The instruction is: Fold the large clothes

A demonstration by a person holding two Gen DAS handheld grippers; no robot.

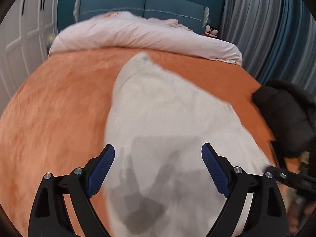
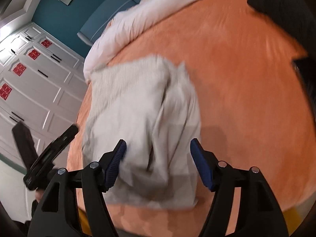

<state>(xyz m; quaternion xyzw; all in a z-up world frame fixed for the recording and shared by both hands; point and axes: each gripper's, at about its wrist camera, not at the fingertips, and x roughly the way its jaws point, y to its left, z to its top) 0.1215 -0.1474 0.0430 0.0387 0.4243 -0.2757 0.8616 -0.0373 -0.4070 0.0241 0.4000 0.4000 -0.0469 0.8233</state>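
A large pale grey garment (image 1: 167, 122) lies on the orange bedspread (image 1: 59, 108), partly folded over on itself, with creases down its middle in the right wrist view (image 2: 142, 106). My left gripper (image 1: 158, 154) is open and empty, hovering above the garment's near end. My right gripper (image 2: 158, 148) is open and empty too, above the garment's near edge. The other gripper shows as a black shape at the left of the right wrist view (image 2: 51, 154) and at the right edge of the left wrist view (image 1: 286, 175). Both views are motion-blurred.
A pink-white duvet (image 1: 138, 37) is bunched at the head of the bed before a teal headboard (image 1: 142, 6). A black padded garment (image 1: 284, 114) lies at the bed's right edge. White wardrobe doors (image 2: 33, 86) stand on the left, striped curtains (image 1: 272, 29) on the right.
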